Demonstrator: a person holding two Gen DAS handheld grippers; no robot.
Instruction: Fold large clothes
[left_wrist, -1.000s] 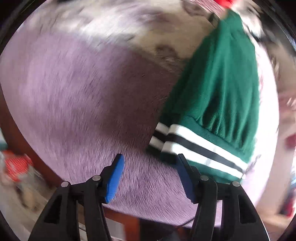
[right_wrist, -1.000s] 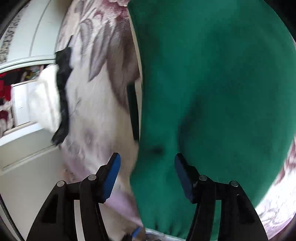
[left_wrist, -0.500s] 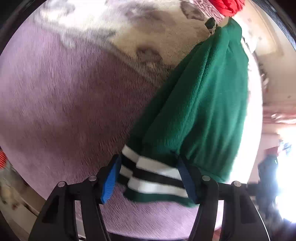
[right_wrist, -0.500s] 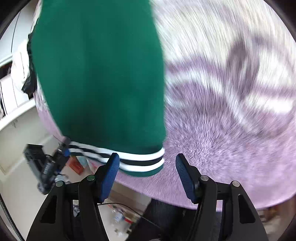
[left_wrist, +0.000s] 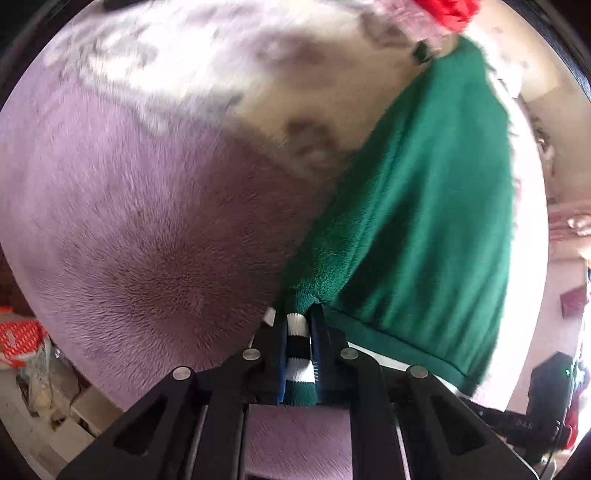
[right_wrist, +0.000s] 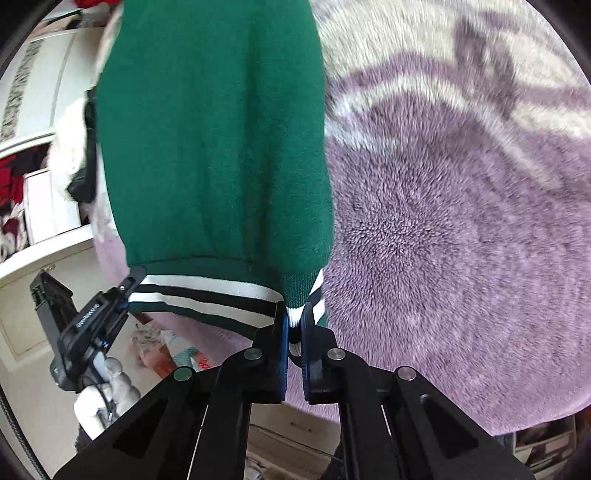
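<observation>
A green fleece garment (left_wrist: 424, 206) with a white-and-black striped hem lies on a purple and cream fuzzy blanket (left_wrist: 147, 221). My left gripper (left_wrist: 298, 347) is shut on one corner of the striped hem (left_wrist: 297, 350). My right gripper (right_wrist: 293, 332) is shut on the other corner of the hem (right_wrist: 295, 310). In the right wrist view the garment (right_wrist: 214, 129) stretches away from the fingers, and the left gripper (right_wrist: 92, 317) shows at the hem's far corner.
The blanket (right_wrist: 443, 221) covers a bed whose edge runs just before both grippers. White cabinets (right_wrist: 40, 92) stand at left. Clutter lies on the floor (left_wrist: 26, 350) below the bed edge. A red item (left_wrist: 450, 11) sits at the far end.
Both grippers were open and have closed on the striped hem corners. The hem is now pinched and bunched between each pair of fingers.
</observation>
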